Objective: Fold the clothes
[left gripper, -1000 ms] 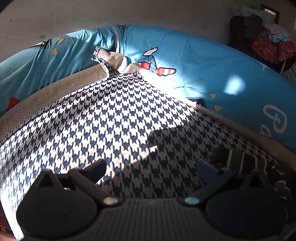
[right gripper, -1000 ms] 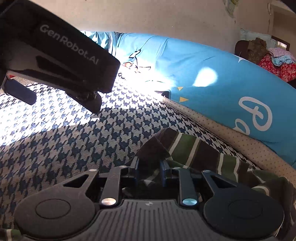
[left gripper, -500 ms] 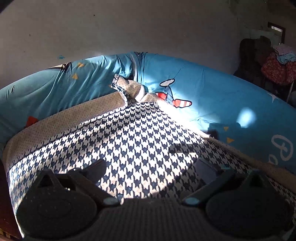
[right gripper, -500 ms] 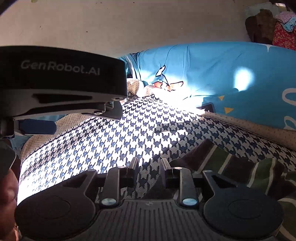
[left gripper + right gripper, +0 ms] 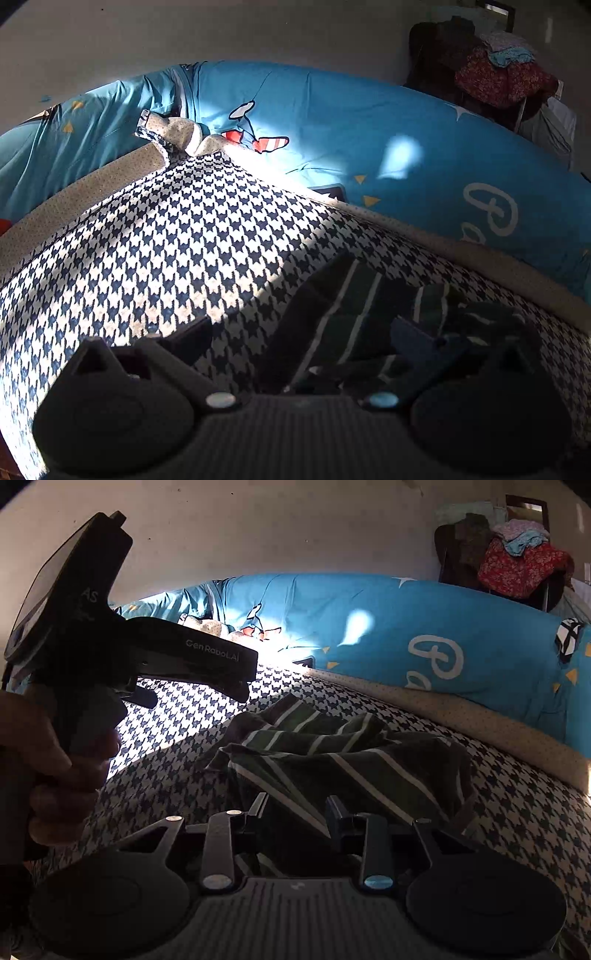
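Right wrist view: dark green striped garment [image 5: 332, 753] lying rumpled on the bed's navy-and-white houndstooth cover [image 5: 517, 812], folding barely begun.

Right claw [image 5: 297, 812] is opening, its jaws part-way apart with striped cloth showing between them, though the pads do not appear to press on it. Left claw [image 5: 303, 336] stands wide and empty above the same garment, which lies partly in shadow in the left wrist view [image 5: 354, 314]; a hand [image 5: 55, 768] grips its handle. The garment sits in a loose bunch near the bed's front edge, below the long blue cartoon-print bolster [image 5: 406, 627]. By my reading nothing is neatly folded yet: it needs spreading flat, folding and squaring off.
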